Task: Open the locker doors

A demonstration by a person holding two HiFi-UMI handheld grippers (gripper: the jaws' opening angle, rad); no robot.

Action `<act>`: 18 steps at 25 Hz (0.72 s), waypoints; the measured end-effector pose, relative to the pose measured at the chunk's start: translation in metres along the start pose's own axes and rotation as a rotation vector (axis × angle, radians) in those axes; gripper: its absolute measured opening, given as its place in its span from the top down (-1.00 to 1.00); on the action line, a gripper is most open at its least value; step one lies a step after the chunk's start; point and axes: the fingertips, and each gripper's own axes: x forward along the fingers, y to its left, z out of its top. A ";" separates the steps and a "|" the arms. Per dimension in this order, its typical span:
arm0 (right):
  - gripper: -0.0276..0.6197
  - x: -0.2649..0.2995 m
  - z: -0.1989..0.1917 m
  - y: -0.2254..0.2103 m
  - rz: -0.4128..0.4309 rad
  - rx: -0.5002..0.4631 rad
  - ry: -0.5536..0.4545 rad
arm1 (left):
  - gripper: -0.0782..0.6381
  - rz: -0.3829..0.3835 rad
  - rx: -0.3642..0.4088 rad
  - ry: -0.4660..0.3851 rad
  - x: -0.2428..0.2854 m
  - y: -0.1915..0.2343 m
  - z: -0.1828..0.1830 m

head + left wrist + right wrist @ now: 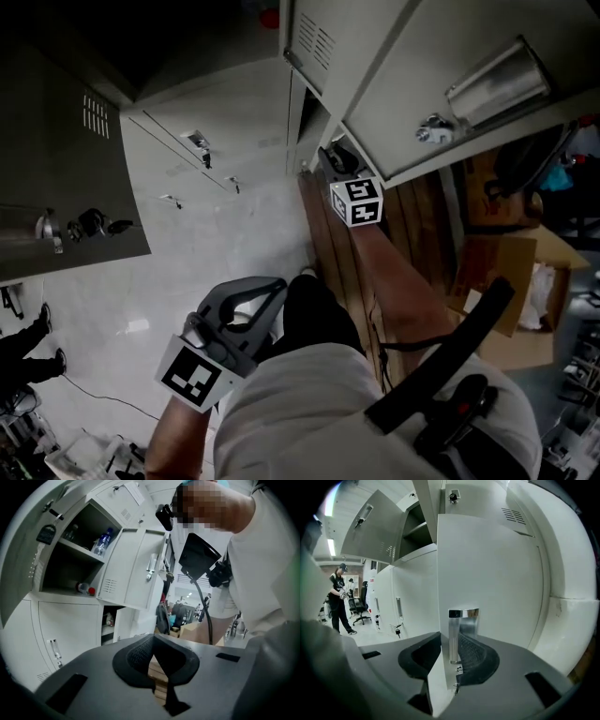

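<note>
Right gripper view: right gripper (449, 656) jaws released, straddling the locker door (487, 573) edge and its chrome handle (453, 634). Left gripper (153, 656) jaws clenched, empty. Door is probably light, stiff sheet metal; handle looks slick, so grip it squarely.

Floor (187, 272): pale, glossy, light reflected in patches. Wood plank strip (328, 248) laid along it. Thin cable (103, 396) trailed across at lower left. Cardboard boxes (525, 258) piled at right. Ceiling strip light (331, 548) seen lit. Office chair (360, 605) and standing person (337, 597) noted in bkgd, on same pale floor.
</note>
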 end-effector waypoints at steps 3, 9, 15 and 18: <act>0.64 -0.017 -0.007 -0.001 0.018 -0.017 0.007 | 0.75 -0.034 0.014 0.011 0.009 -0.012 0.005; 0.63 -0.044 -0.018 -0.006 0.072 -0.044 0.022 | 0.75 -0.112 0.025 0.036 0.033 -0.038 0.013; 0.62 -0.072 -0.027 -0.015 0.103 -0.051 0.044 | 0.75 -0.170 0.038 0.055 0.058 -0.062 0.026; 0.61 -0.085 -0.033 -0.020 0.109 -0.047 0.055 | 0.75 -0.194 0.043 0.067 0.067 -0.073 0.030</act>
